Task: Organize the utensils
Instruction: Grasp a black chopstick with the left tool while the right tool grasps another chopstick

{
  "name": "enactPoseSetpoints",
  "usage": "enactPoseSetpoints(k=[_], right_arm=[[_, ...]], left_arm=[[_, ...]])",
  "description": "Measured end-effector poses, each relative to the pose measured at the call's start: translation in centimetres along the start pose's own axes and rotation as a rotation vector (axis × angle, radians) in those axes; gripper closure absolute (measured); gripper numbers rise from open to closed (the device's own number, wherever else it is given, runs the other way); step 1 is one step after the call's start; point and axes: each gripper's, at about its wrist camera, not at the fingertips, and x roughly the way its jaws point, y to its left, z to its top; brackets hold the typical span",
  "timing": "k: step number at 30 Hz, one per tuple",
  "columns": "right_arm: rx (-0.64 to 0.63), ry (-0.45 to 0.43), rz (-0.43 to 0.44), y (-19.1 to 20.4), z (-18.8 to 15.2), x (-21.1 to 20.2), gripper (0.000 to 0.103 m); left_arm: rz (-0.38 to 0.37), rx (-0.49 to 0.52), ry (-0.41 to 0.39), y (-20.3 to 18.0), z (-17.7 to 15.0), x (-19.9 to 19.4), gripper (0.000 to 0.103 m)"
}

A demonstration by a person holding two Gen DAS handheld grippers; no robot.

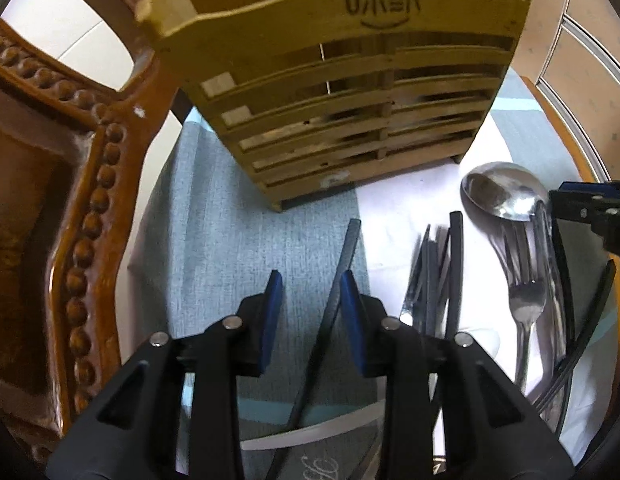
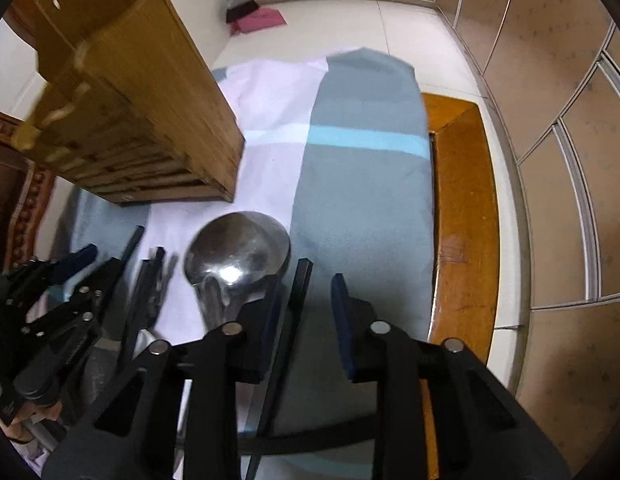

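A slatted bamboo utensil holder (image 1: 341, 92) stands on the cloth-covered table; it also shows in the right wrist view (image 2: 122, 120). My left gripper (image 1: 311, 284) is open above the cloth, with a black chopstick (image 1: 341, 264) lying between its fingers near the right pad. To its right lie several black chopsticks (image 1: 433, 268), a fork (image 1: 525, 304) and a large steel ladle (image 1: 501, 192). My right gripper (image 2: 306, 284) is open, with a black chopstick (image 2: 298, 292) between its fingers, just right of the ladle (image 2: 238, 248).
A carved wooden chair (image 1: 70, 200) stands left of the table. The grey, white and blue tablecloth (image 2: 365, 160) covers the table; its wooden edge (image 2: 461, 200) shows on the right. Tiled floor and panelled wall lie beyond. A white plate rim (image 1: 310, 432) is below the left gripper.
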Motion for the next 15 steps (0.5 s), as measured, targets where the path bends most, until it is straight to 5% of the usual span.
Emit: enactPoseSetpoints(k=[9,11,14,15], right_arm=[[-0.03,0.02,-0.049,0.7,0.8,1.1,0.077],[-0.039,0.018,-0.051,0.9,0.7,1.2,0.092],[-0.016,0.016,-0.001,0.9,1.0,0.9,0.093],[-0.007,0.004,0.017,0.8,1.1,0.5,0.094]], left_arm=[[-0.002,0.025,0.02,-0.6,1.5,2.0,0.065],[-0.012,0.014,0.018,-0.7,1.6,2.1,0.066],[-0.119,-0.028,0.021,0.4,1.9,2.3,0.092],[-0.141,-0.055,0.018,1.1,1.8,2.2,0.092]])
